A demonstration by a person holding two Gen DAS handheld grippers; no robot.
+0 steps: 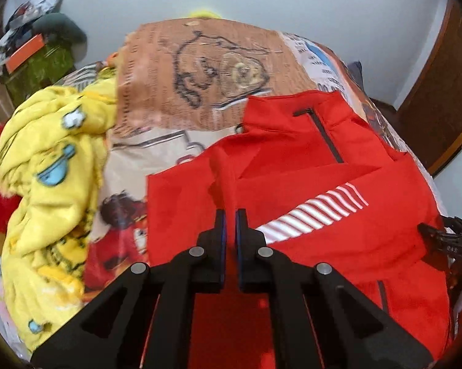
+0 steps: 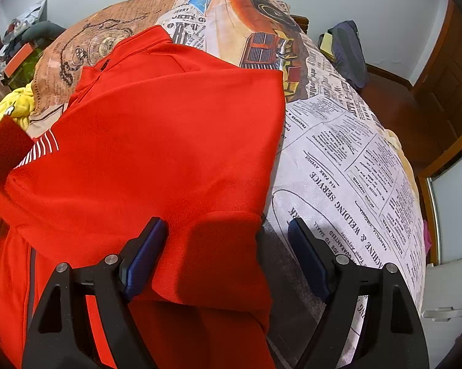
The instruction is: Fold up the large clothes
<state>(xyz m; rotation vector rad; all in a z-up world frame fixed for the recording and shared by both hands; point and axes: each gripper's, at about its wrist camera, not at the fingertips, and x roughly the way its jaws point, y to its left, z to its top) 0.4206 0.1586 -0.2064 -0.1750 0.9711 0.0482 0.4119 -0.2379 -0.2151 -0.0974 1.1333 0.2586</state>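
Note:
A red zip-neck top (image 1: 323, 203) with a white striped patch (image 1: 317, 209) lies on a bed; it also fills the right wrist view (image 2: 157, 141). My left gripper (image 1: 230, 218) is shut on a raised fold of the red top, lifting it into a ridge. My right gripper (image 2: 228, 230) is open, its pads (image 2: 145, 255) straddling the top's near right edge above the bed. The right gripper also shows at the right edge of the left wrist view (image 1: 446, 240).
The bed has a newspaper-print cover (image 2: 354, 160). A crumpled yellow blanket (image 1: 46, 184) lies left of the top. A cluttered green stand (image 1: 31, 61) is at the far left. A dark bag (image 2: 347, 52) and a wooden door (image 2: 446, 77) are at the right.

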